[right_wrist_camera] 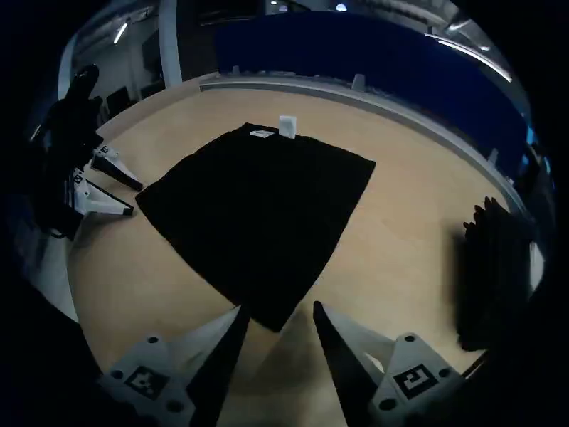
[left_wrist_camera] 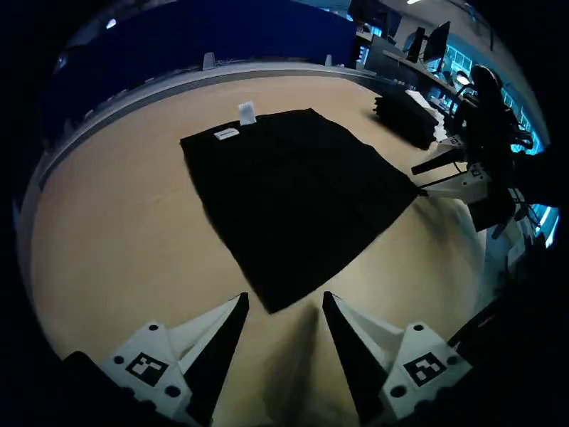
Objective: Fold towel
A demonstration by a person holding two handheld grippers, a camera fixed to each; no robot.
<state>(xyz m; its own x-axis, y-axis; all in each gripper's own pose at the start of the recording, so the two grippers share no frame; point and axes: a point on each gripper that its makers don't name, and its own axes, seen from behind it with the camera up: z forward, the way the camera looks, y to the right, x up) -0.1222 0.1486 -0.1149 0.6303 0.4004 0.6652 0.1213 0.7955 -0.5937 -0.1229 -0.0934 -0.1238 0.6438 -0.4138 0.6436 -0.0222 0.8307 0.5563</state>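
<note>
black towel (left_wrist_camera: pixel 299 206) lies spread flat in the middle of the pale wood table (left_wrist_camera: pixel 121 235), one layer by the look; no fold made yet. small white tag (left_wrist_camera: pixel 226 133) sits at its far edge, upper centre of the frame, with a white card (left_wrist_camera: pixel 247 112) standing just beyond. stack of dark folded cloths (left_wrist_camera: pixel 407 117) at upper right, apart from the towel.

left gripper (left_wrist_camera: pixel 284 299), bottom centre of the left gripper view: fingers spread, nothing pinched. the towel's near corner points into the gap between the tips.

right gripper (right_wrist_camera: pixel 281 307), bottom centre of the right gripper view: fingers likewise spread and empty, a towel corner just ahead of the gap.

each view also catches the other gripper at a side corner of the towel, fingers apart there too.

handling, as judged: soft, limp, light cloth. it will sag and drape once lifted and hold no shape. matte weave should grip well, with little slip. it lies thin on the wood, so the lower finger has to slide under the corner. best hold looks like these two adjacent corners, one per gripper, pinched a little inside the hem. lift both together so the edge between them stays taut.
</note>
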